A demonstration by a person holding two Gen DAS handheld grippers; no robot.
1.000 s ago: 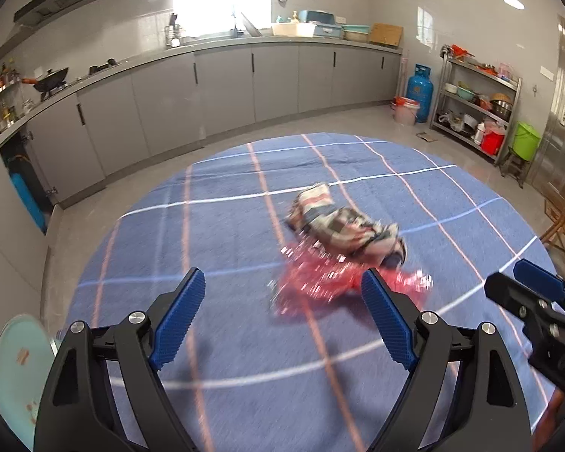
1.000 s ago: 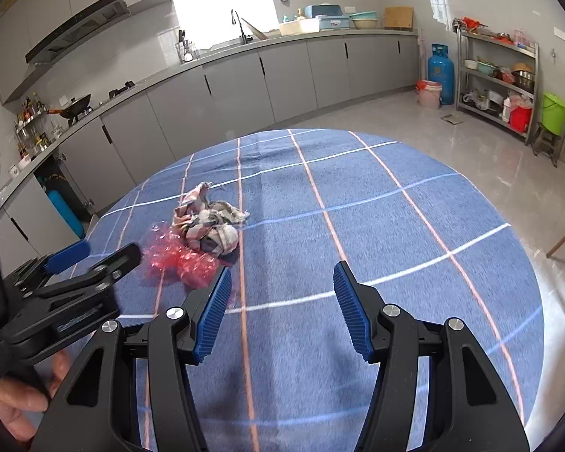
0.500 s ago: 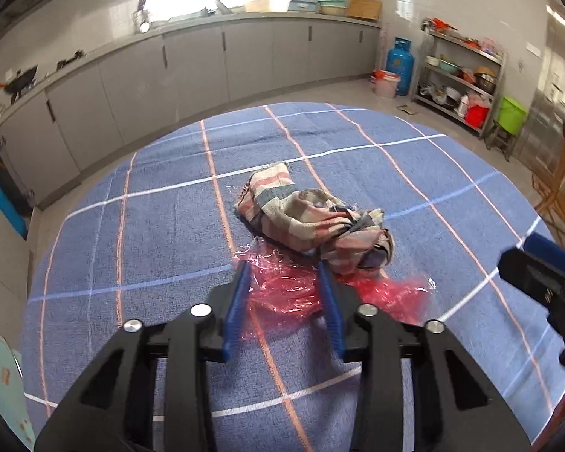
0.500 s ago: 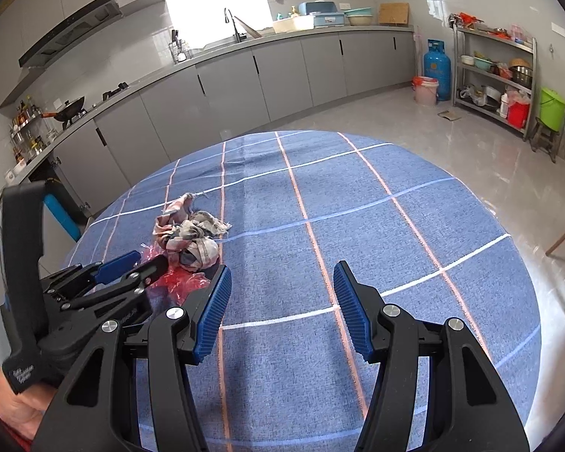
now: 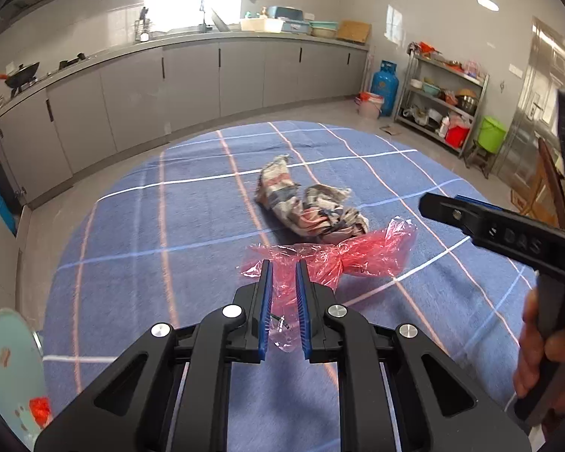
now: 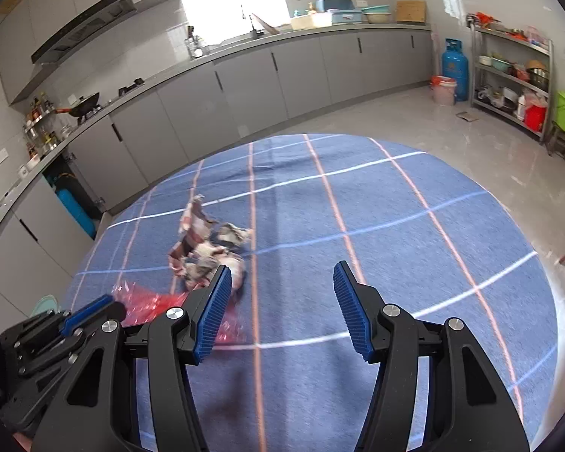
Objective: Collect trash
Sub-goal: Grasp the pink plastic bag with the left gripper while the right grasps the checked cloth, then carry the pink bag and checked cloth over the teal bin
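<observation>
We see a thin, glossy, crinkled red plastic wrapper [image 5: 331, 256] on a matt woven blue tablecloth [image 5: 192, 226], beside soft rumpled plaid cloth [image 5: 312, 211]. The left gripper [image 5: 282, 293] has ribbed blue pads [image 5: 264, 301] on matt black plastic.

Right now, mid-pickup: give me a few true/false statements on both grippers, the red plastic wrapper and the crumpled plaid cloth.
1. The left gripper is closed on the red crinkled plastic wrapper. True.
2. The right gripper holds the crumpled plaid cloth. False: its jaws are wide open and empty.
3. The cloth lies on the blue checked tablecloth. True.
4. The wrapper lies beyond the cloth, toward the counter. False: it is on the near side, touching the cloth.
</observation>
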